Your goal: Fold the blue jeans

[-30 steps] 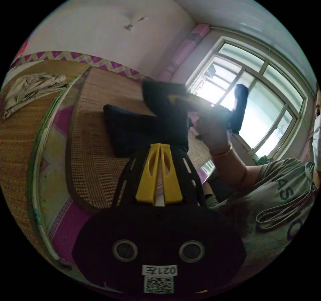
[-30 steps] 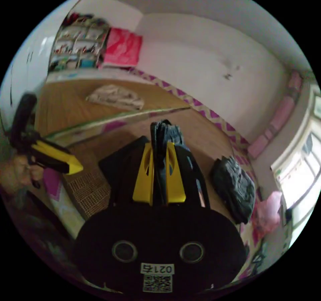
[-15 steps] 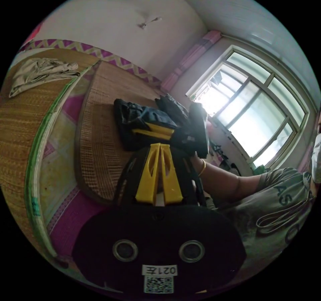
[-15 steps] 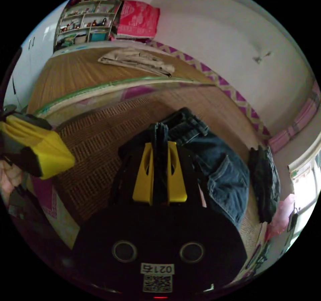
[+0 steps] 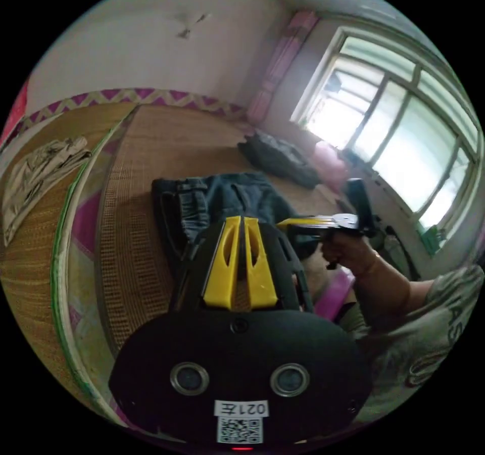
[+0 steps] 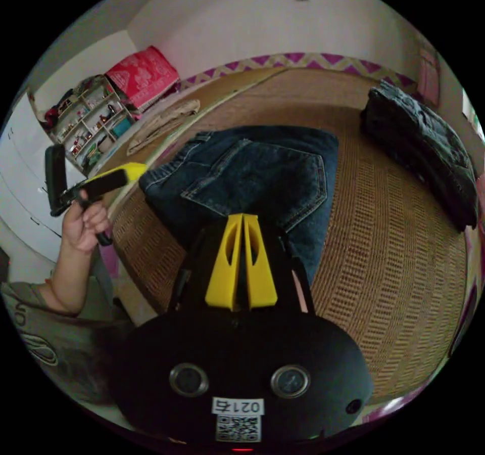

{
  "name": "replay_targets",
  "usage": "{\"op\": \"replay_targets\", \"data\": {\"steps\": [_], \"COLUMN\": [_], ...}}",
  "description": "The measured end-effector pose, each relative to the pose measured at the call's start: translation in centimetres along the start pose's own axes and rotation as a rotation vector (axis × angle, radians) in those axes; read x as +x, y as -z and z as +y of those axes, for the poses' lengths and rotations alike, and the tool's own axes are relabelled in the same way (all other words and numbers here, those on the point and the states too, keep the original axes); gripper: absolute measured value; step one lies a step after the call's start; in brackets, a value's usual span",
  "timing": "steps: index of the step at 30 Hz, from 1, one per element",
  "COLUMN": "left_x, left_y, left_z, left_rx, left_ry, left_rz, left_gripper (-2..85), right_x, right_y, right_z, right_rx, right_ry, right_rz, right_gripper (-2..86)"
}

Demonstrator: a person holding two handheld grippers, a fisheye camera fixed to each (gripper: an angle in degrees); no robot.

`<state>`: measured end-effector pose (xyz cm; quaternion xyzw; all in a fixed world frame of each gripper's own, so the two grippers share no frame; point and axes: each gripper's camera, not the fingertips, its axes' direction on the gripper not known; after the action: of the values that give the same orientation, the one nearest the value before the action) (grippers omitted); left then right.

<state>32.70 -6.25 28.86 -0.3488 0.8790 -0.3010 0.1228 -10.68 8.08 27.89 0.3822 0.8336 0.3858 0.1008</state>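
Observation:
The blue jeans (image 6: 252, 172) lie folded in a flat rectangle on the woven mat (image 6: 394, 253), back pocket up. In the left gripper view the jeans (image 5: 222, 197) lie just past my left gripper (image 5: 241, 218), whose yellow jaws are shut with nothing between them. My right gripper (image 6: 243, 216) hovers over the near edge of the jeans, jaws shut and no cloth in them. A hand (image 5: 348, 250) holds the right gripper (image 5: 279, 222) at the jeans' right edge. The left gripper (image 6: 141, 167) hangs off the jeans' left corner, in a hand (image 6: 83, 222).
A dark folded garment (image 6: 424, 146) lies on the mat beyond the jeans, near the window (image 5: 394, 136). A beige garment (image 5: 40, 172) rests on the second mat. A shelf (image 6: 86, 121) and a red bag (image 6: 144, 73) stand at the wall. The person's torso (image 5: 429, 333) is close by.
The right gripper has let go of the jeans, which had hung bunched between its jaws and now lie flat and folded. Both grippers have drawn back toward the person.

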Motion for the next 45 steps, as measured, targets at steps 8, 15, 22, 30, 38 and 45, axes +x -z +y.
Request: {"op": "replay_targets", "data": {"steps": [8,15,22,30,38,45], "left_x": [-6.7,-16.4,-19.6,-21.9,-31.1,-43.7], "left_y": [1.2,2.7,1.1,4.1,22.0,35.7], "left_z": [-0.3,-2.3,-6.3,-8.1,-11.4,-13.8], "left_rx": [0.05,-0.053,-0.223,-0.166,0.155,0.409], "left_ry": [0.14,0.323,0.272,0.283,0.3,0.454], "left_rz": [0.002,0.166,0.256,0.26,0.267,-0.001], "left_gripper": [-0.7,11.1,15.0,6.6,6.2,6.7], "right_x": [8.3,21.5,26.3,26.3,14.2,-1.3], "right_y": [3.3,0.0,-4.2,-4.4,-1.0,-9.5], "right_z": [0.3,-2.1,-4.9,-7.0,-21.4,-40.0], "right_rx": [0.169,0.014,-0.096,-0.119,-0.053,-0.007], "right_ry": [-0.075,-0.299,-0.343,-0.323,0.042,0.222], "right_rz": [-0.041,-0.312,-0.441,-0.454,-0.439,-0.487], "right_gripper": [6.2,12.8,11.8,6.5,6.4,6.9]}}
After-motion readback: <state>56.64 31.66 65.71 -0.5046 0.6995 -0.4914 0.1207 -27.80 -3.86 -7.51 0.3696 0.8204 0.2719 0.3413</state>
